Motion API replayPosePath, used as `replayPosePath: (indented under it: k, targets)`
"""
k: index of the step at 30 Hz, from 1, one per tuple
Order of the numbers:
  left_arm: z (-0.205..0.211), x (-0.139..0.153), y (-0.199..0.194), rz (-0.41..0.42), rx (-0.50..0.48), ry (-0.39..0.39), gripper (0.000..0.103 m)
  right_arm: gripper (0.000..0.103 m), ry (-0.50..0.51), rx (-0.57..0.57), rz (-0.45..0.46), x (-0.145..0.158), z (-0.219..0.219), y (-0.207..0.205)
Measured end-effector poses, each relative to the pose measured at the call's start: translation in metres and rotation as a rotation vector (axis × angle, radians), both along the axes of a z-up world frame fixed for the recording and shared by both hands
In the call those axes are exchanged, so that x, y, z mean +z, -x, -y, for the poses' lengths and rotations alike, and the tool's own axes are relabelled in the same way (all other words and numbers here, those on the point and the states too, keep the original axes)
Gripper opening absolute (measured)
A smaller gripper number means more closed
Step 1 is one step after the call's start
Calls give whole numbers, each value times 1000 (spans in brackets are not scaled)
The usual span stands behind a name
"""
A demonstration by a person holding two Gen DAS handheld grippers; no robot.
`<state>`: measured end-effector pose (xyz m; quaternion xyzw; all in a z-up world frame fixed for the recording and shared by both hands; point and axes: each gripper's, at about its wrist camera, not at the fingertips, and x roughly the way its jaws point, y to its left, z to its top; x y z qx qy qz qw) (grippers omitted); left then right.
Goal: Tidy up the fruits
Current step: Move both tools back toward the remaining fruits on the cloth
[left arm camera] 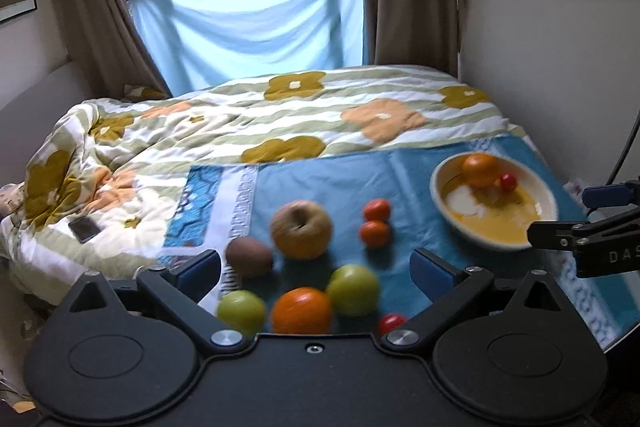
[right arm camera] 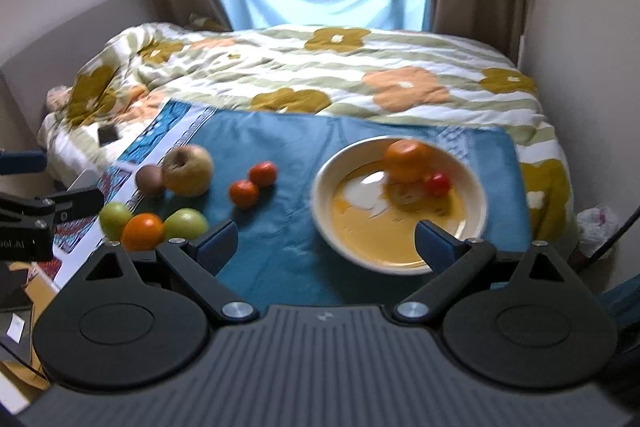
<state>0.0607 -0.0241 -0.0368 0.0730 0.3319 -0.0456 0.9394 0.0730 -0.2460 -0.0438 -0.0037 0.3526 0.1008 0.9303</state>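
Note:
A white and yellow bowl [right arm camera: 468,183] sits on a blue cloth [right arm camera: 296,143] on the bed and holds an orange [right arm camera: 408,159] and a small red tomato [right arm camera: 437,184]. Loose on the cloth lie a yellowish apple [left arm camera: 301,229], a kiwi [left arm camera: 249,255], two small tangerines [left arm camera: 375,223], two green apples [left arm camera: 353,290], an orange [left arm camera: 302,310] and a red tomato [left arm camera: 391,323]. My left gripper [left arm camera: 316,267] is open above the loose fruit. My right gripper [right arm camera: 326,243] is open over the bowl's near rim. Both are empty.
A flowered duvet [left arm camera: 280,115] covers the bed behind the cloth. A phone [left arm camera: 84,229] lies on it at the left. A wall runs along the right side. A window with brown curtains and a blue sheet is at the back.

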Motion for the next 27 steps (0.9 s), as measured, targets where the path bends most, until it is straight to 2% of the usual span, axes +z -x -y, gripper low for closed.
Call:
replayPosePath:
  k: [7,13,17,23,27]
  targets:
    - [-55,-26,-13,-47,-44,-27,102,103,-64,-33,-62,-30,-46,1]
    - [-86,-51,-28,-89,-126,-83,102,103,-47,-94,-107,-54,-85,2]
    - [-95,-70,-40,-123,-193,-128,98,103,-33,-111,-137,-69,-104,0]
    - [-96,-94,-54,-170,-283,-176,97,103,56,-126,-175,-85,-128,-6]
    - [-94,-106,-62,-190,-327,-185,90,103,70,-135,-191,-93,-137,-11]
